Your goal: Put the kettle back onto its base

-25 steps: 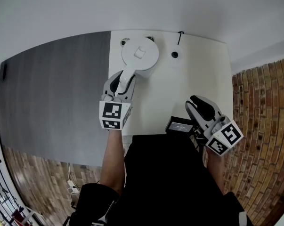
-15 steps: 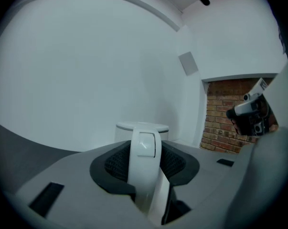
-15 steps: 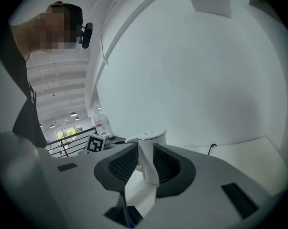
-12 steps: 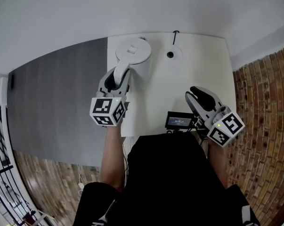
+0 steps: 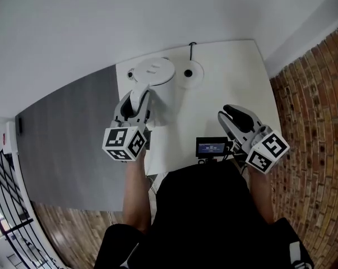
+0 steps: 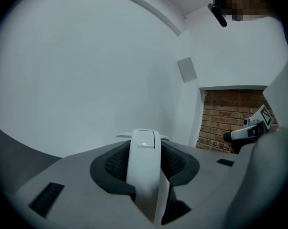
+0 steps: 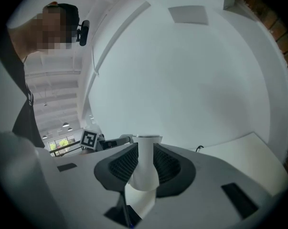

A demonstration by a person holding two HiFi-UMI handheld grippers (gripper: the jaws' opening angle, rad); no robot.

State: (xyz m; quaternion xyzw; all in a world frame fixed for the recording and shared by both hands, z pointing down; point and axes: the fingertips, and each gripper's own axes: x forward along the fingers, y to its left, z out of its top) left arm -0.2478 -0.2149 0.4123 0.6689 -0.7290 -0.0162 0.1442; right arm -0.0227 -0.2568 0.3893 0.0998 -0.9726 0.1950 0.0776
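The white kettle (image 5: pixel 153 77) hangs above the table's back left part. My left gripper (image 5: pixel 138 101) is shut on its curved white handle (image 6: pixel 144 175), which fills the gap between the dark pads. The round white base (image 5: pixel 189 73), with a dark centre pin and a cord running back, lies just right of the kettle, apart from it. My right gripper (image 5: pixel 231 115) hovers over the table's front right. Its pads stand a little apart, and the distant kettle (image 7: pixel 146 149) shows through the gap with nothing held.
A small black device with a lit screen (image 5: pixel 212 147) sits at the front edge of the white table (image 5: pixel 236 83). Grey flooring (image 5: pixel 62 128) lies to the left and brick-patterned flooring (image 5: pixel 314 94) to the right. A white wall stands behind the table.
The left gripper has risen with the kettle, whose side wall now shows. The right gripper has shifted a little near the front edge.
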